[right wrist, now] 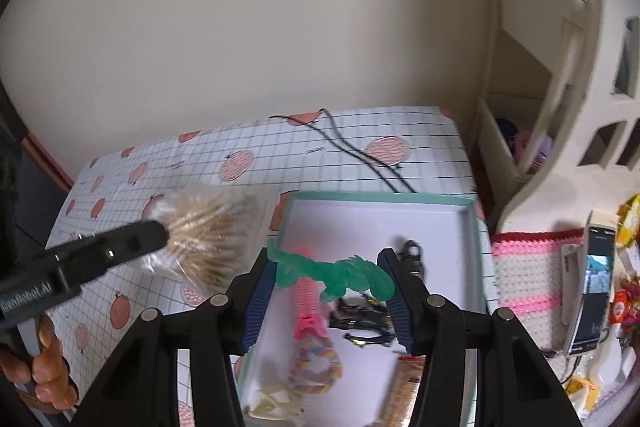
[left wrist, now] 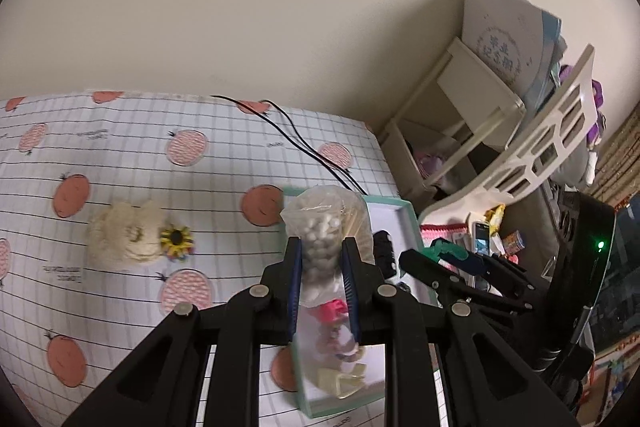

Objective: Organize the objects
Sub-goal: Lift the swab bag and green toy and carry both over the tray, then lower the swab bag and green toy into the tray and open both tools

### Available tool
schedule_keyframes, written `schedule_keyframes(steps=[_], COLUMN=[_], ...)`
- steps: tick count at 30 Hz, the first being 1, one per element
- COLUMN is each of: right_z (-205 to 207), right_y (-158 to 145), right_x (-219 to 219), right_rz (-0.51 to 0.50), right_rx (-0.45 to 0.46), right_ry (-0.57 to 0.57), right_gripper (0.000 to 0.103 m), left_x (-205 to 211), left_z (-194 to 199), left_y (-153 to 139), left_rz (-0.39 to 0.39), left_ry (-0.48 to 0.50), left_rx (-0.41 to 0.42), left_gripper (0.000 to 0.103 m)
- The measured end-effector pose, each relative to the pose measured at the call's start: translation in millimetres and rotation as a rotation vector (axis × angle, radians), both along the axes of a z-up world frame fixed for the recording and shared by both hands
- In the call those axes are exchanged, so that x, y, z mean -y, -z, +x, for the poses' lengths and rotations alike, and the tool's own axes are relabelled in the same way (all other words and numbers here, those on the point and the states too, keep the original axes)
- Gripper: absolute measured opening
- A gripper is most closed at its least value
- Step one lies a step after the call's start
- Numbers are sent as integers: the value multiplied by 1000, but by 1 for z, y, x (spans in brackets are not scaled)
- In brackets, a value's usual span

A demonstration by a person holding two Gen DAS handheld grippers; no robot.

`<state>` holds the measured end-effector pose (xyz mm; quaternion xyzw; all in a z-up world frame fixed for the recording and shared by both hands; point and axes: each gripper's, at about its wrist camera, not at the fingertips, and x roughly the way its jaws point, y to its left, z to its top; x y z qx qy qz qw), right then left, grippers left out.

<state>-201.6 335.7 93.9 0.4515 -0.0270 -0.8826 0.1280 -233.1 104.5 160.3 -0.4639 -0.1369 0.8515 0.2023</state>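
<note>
My left gripper (left wrist: 322,247) is shut on a clear bag of cotton swabs (left wrist: 324,223) and holds it above the near-left edge of the teal-rimmed white box (left wrist: 400,205). In the right wrist view the bag (right wrist: 212,239) hangs left of the box (right wrist: 474,223). My right gripper (right wrist: 330,269) is shut on a green hair claw clip (right wrist: 340,273) above the box. In the box lie a pink clip (right wrist: 306,291), a pastel braided ring (right wrist: 316,367), black clips (right wrist: 364,311) and a cream clip (right wrist: 272,407).
A cream plush (left wrist: 124,239) with a sunflower clip (left wrist: 176,241) lies on the peach-print tablecloth (left wrist: 120,155). Black cables (left wrist: 296,143) run across the back. A white shelf unit (left wrist: 472,115) and a phone (right wrist: 592,287) on a crocheted mat stand to the right.
</note>
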Motion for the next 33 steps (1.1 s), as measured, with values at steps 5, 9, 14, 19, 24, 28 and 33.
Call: schedule_keyframes(steps=[5,9,14,19,24,28,33], right_z=[-5,-9,-17,-25,-31,-33,-33], right_y=[-3,2,17,42,67,80,85], right_x=[-26,-42,-50,-47,-41,-41,-40], right_rz=[12,53,59,86,112,123,125], right_rx=[-10,6,41,88,144,175,197], right_ry=[63,115,132,135,124,128,125], right_gripper=[55,55,55,55,55,55,55], left_x=[-29,-44,-56,-65,-70,-74,-75], left_z=[-1,-2,-7,-11,-17,-19,-21], left_y=[7,15,27,41,67,87,104], left_rz=[-12,-22,-31,-17,-12,-25,-18], left_ry=[43,57,52,32,17,5,-11], left_rx=[5,18,33,40,76,112,154], left_gripper=[20,20,20,20,20,20,21])
